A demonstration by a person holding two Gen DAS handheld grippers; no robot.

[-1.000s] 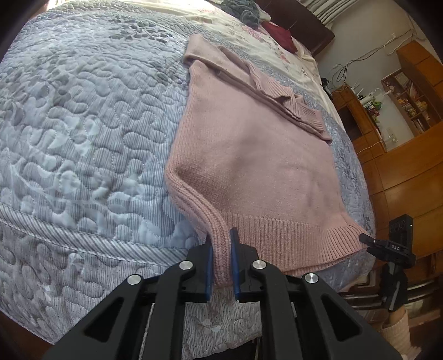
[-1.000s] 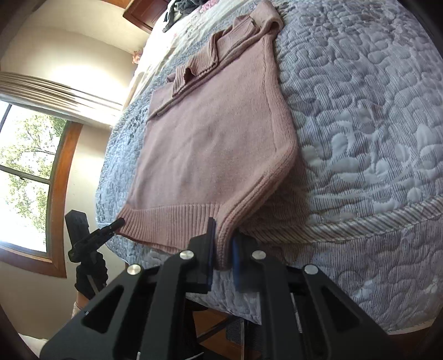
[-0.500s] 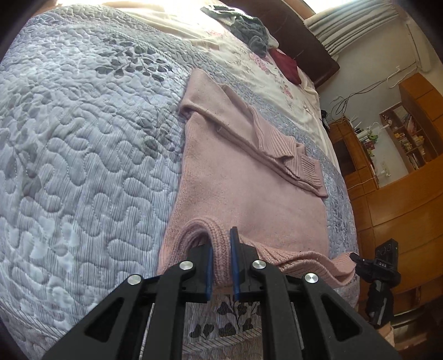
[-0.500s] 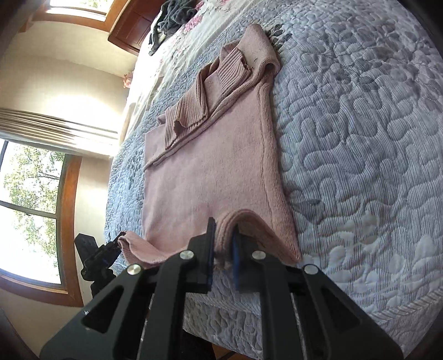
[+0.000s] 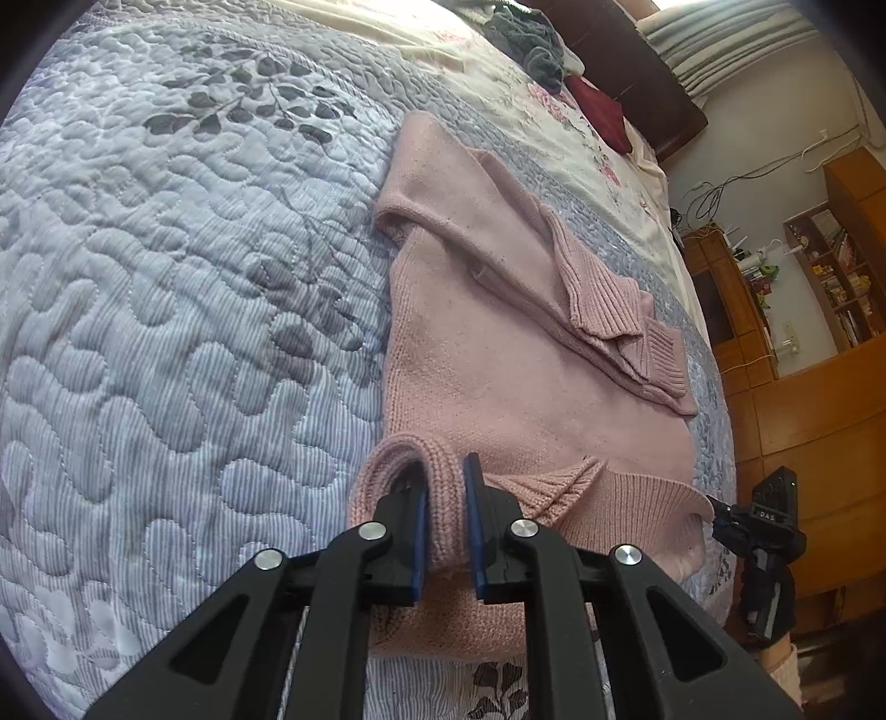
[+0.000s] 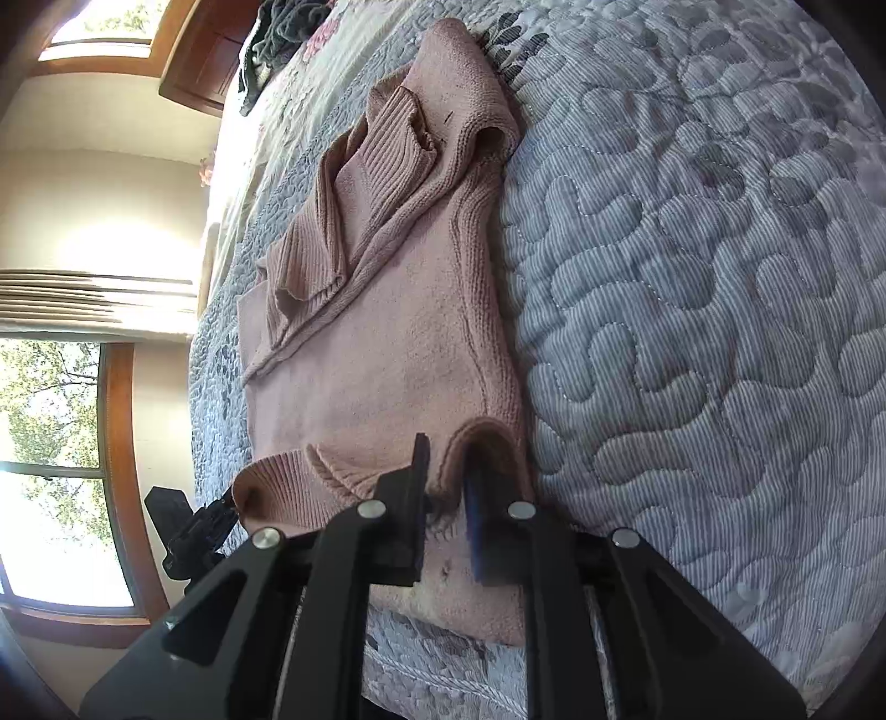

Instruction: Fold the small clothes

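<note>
Quilted grey bedspread (image 5: 166, 332) fills both my views, with the pink sweater (image 5: 498, 376) spread flat on it. Nearest me, my left tool (image 5: 446, 531) is clamped on the ribbed hem corner at 6 o'clock, and my right tool (image 6: 446, 520) pinches the other hem corner the same way. Beyond, the folded sleeves (image 6: 354, 210) lie across the chest. Farther at 12 o'clock, dark clothes (image 5: 526, 39) sit by the headboard (image 5: 637, 83).

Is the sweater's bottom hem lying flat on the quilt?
No, the left gripper holds the pink sweater's hem raised, curled over the body.
</note>
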